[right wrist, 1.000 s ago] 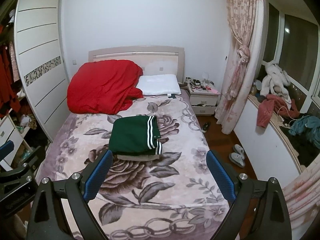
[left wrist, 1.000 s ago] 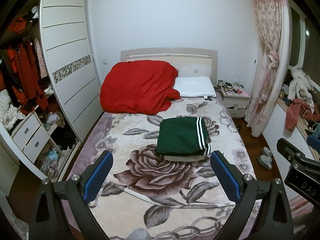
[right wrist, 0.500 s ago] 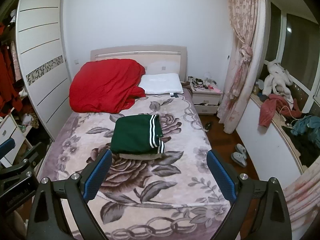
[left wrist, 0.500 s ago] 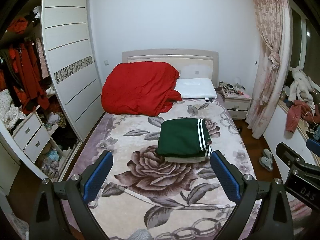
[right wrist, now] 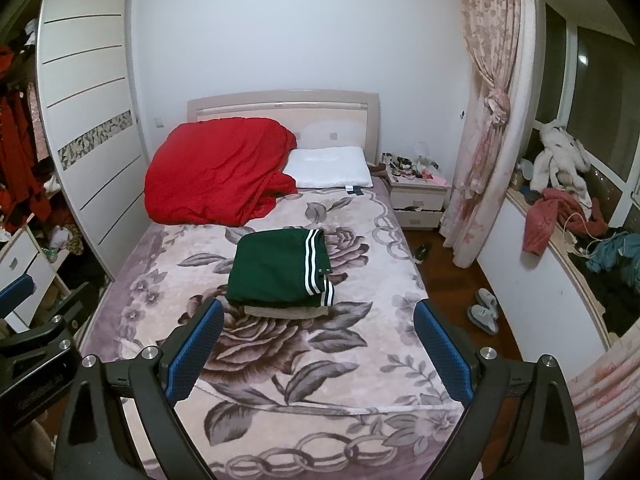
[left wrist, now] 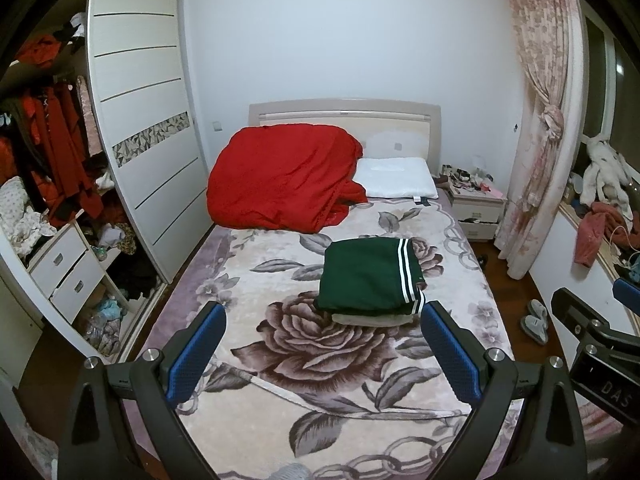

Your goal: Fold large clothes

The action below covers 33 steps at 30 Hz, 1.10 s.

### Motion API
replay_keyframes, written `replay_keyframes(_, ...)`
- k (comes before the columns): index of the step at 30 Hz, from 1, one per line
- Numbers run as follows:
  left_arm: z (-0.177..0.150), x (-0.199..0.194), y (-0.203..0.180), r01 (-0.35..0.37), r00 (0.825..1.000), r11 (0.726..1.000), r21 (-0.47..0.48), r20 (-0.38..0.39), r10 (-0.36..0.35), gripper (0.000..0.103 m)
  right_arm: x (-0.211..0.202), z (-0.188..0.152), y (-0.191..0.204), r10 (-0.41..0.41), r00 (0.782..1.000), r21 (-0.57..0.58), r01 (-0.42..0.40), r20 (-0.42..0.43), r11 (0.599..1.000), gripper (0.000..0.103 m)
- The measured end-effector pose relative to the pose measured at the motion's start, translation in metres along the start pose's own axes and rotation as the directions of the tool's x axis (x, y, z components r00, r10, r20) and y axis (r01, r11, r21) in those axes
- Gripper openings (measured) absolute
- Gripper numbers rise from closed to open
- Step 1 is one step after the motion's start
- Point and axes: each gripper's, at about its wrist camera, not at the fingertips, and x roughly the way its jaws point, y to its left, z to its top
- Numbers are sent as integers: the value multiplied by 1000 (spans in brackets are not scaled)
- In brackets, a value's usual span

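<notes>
The folded green garment [left wrist: 366, 278] lay on a beige one in the middle of the bed [left wrist: 280, 364]. The left hand-held gripper [left wrist: 322, 344] and right hand-held gripper [right wrist: 318, 344] hung above the bed's foot, both spread wide, holding nothing.

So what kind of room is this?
A bedroom, most likely: there is a bed with a white pillow, a wardrobe with clothes hanging beside it, and a nightstand.
</notes>
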Motion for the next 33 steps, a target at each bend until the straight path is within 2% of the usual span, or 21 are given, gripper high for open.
replay_keyframes(33,3,-8,2,4,1000,1000,-18,7,-4,100,-7,-6,1,-7,1000,0,7,9,1000,98)
